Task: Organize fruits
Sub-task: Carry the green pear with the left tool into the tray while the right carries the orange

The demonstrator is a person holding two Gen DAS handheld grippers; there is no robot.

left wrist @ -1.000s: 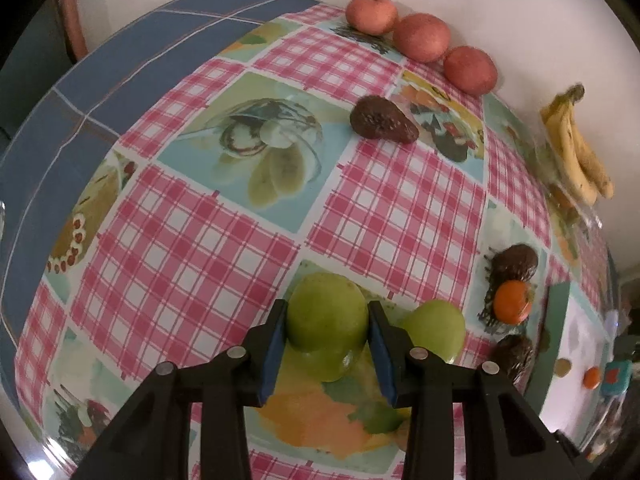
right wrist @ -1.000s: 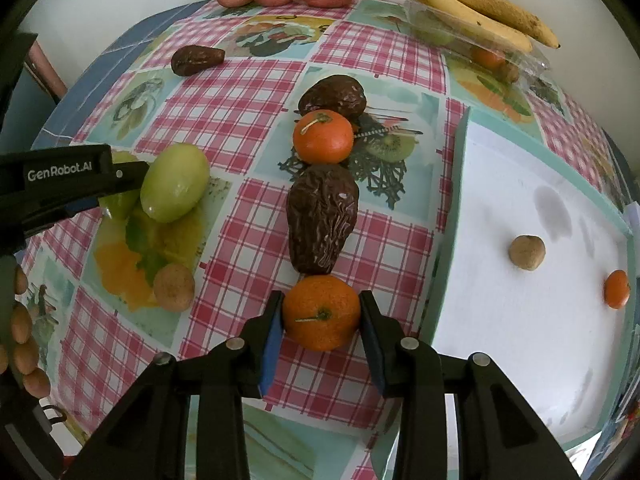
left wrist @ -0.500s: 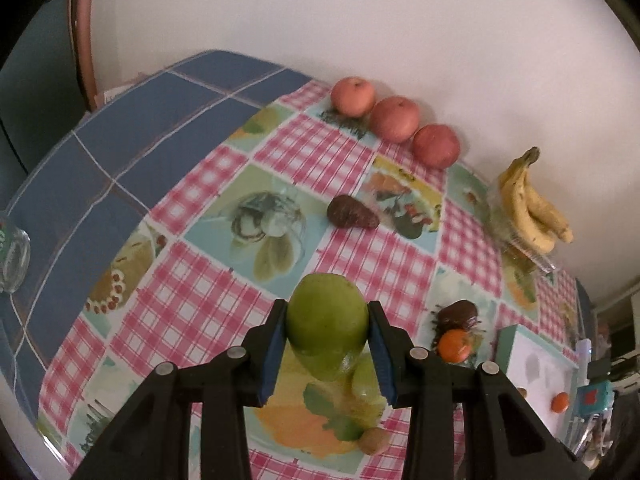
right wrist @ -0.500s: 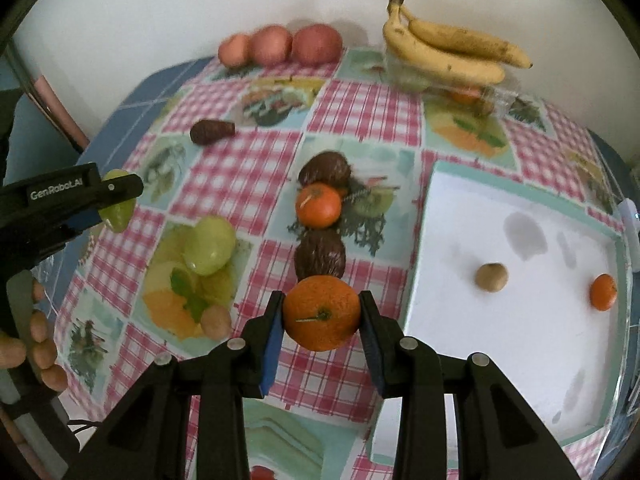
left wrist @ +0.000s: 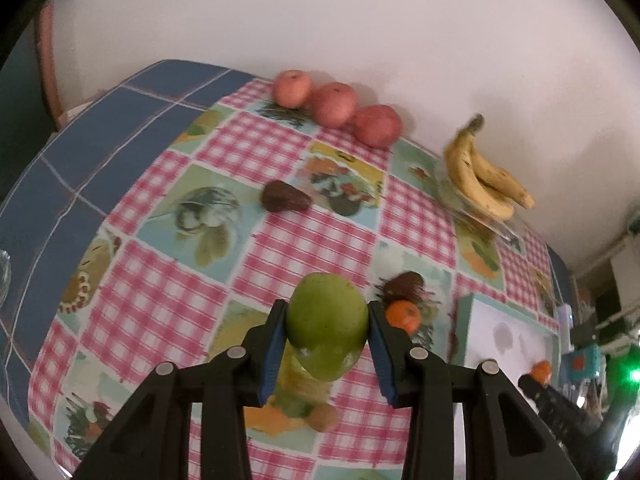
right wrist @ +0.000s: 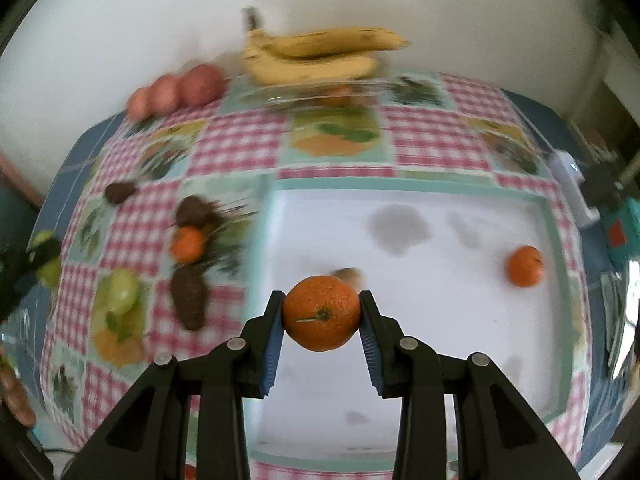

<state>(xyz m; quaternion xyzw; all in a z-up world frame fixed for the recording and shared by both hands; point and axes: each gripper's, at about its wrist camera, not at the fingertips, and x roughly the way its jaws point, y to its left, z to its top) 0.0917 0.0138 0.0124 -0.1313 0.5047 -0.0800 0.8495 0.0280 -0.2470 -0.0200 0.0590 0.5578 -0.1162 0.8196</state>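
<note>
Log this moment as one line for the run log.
left gripper: shut on green fruit, lifted | right gripper: shut on orange, above white tray

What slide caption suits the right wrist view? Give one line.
Right gripper holds an orange above the white tray.

Home dining spot: checked fruit-print tablecloth (left wrist: 304,248), bananas (left wrist: 484,176), apples (left wrist: 334,104) by wall

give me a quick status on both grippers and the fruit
Left gripper shut on green fruit, held above the tablecloth. Right gripper shut on orange, over white tray. Nothing blocking.
</note>
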